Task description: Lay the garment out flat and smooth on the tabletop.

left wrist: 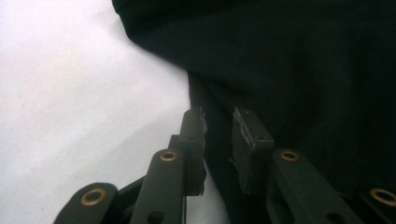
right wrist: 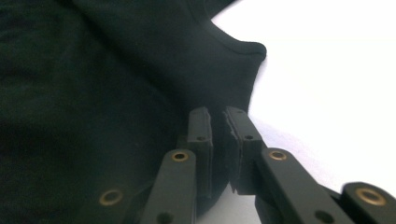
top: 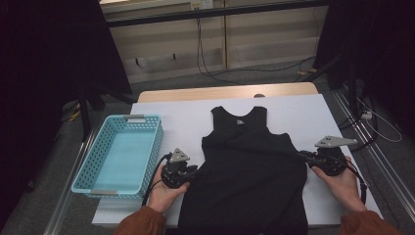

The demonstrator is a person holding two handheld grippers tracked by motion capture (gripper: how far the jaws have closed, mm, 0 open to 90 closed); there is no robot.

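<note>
A black sleeveless top (top: 249, 166) lies flat on the white sheet (top: 303, 112), neck to the far side and hem at the near edge. My left gripper (top: 194, 170) is at its left side seam; in the left gripper view the jaws (left wrist: 218, 116) stand a little apart with the cloth's edge (left wrist: 303, 60) between them, not pressed. My right gripper (top: 302, 155) is at the right side seam below the armhole. In the right gripper view its jaws (right wrist: 217, 114) are nearly together, with dark cloth (right wrist: 93, 70) pinched between them.
A light blue perforated basket (top: 132, 117) stands empty at the left edge of the sheet, close to my left hand. The wooden table edge (top: 220, 92) shows beyond the sheet. Metal rails run along both sides and cables lie on the floor behind.
</note>
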